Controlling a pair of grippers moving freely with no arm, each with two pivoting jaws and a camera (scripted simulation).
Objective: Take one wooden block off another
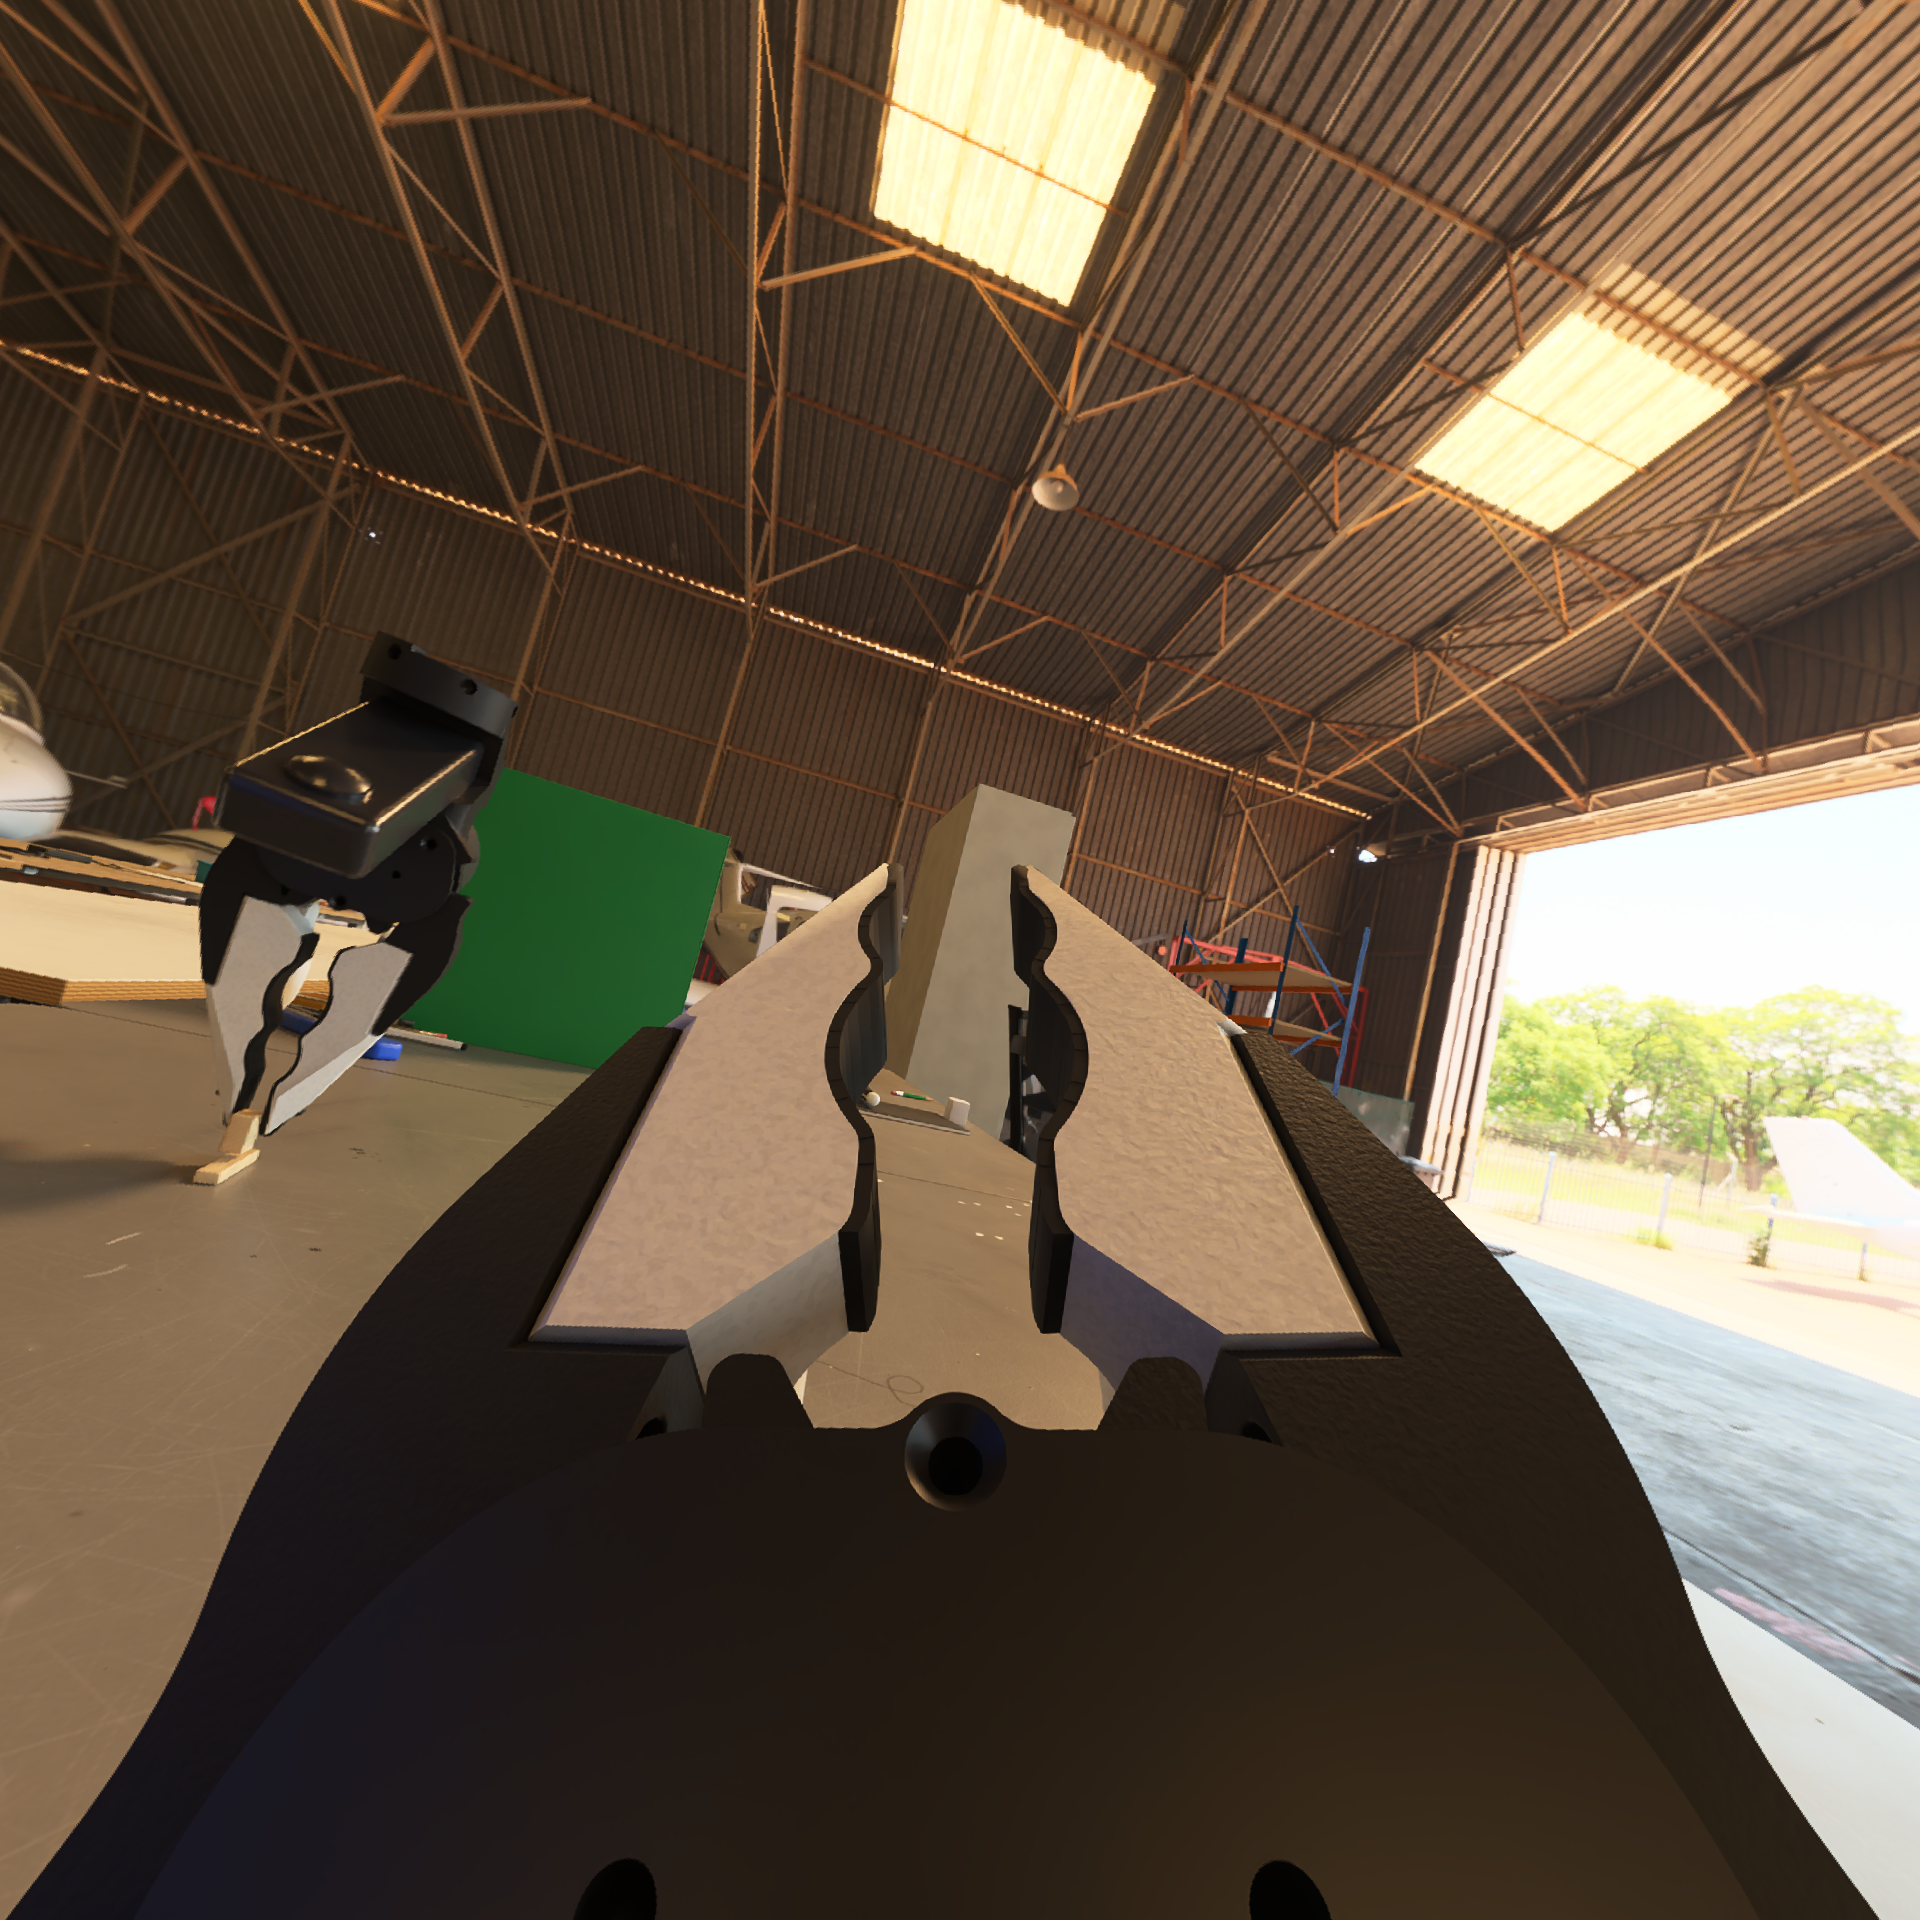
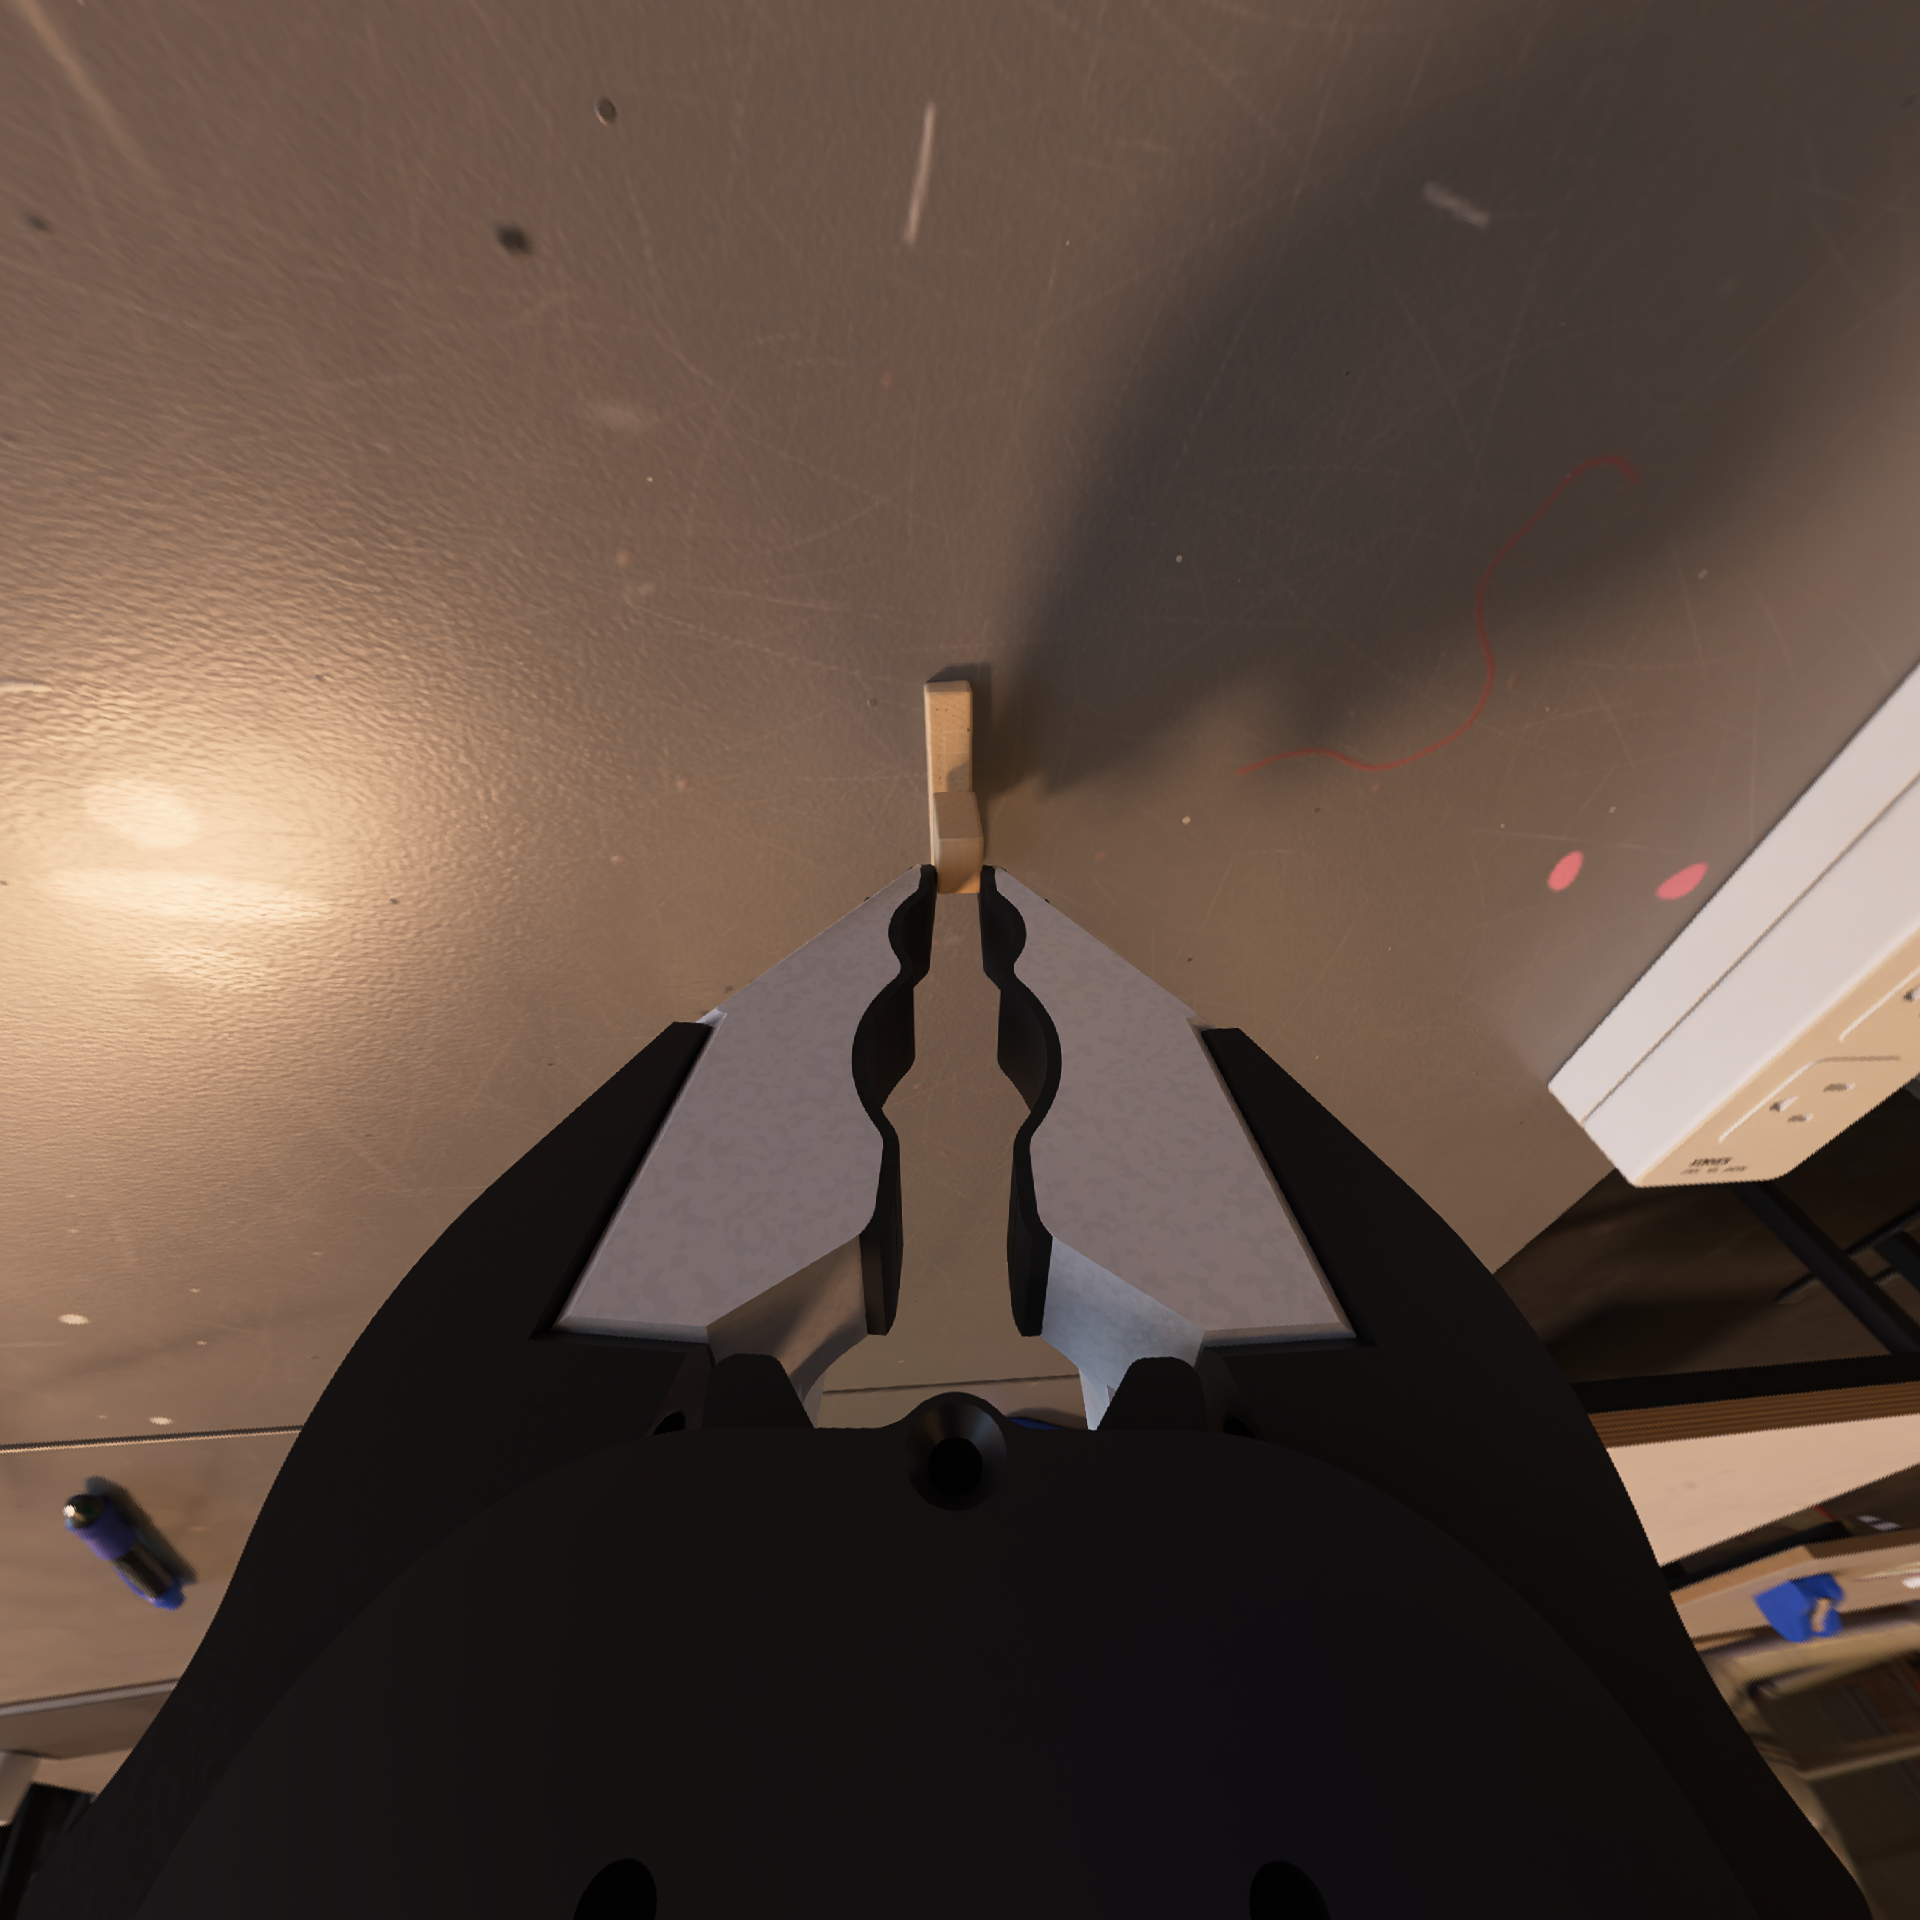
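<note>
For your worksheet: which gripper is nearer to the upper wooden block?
Right. The right gripper has its fingertips on either side of the upper wooden block. The left gripper is well away, pointing across the table.

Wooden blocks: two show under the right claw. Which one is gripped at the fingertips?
The upper block, the short one pinched between the right claw's tips. The lower block lies flat on the table, long and untouched.

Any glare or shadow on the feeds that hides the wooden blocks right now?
Right wrist view: warm glare patch on the table at left, away from the blocks; a dark shadow falls just right of the upper block and lower block, both well lit. Left wrist view: bright skylights, wide-angle bending; blocks small but visible under the right gripper.
</note>
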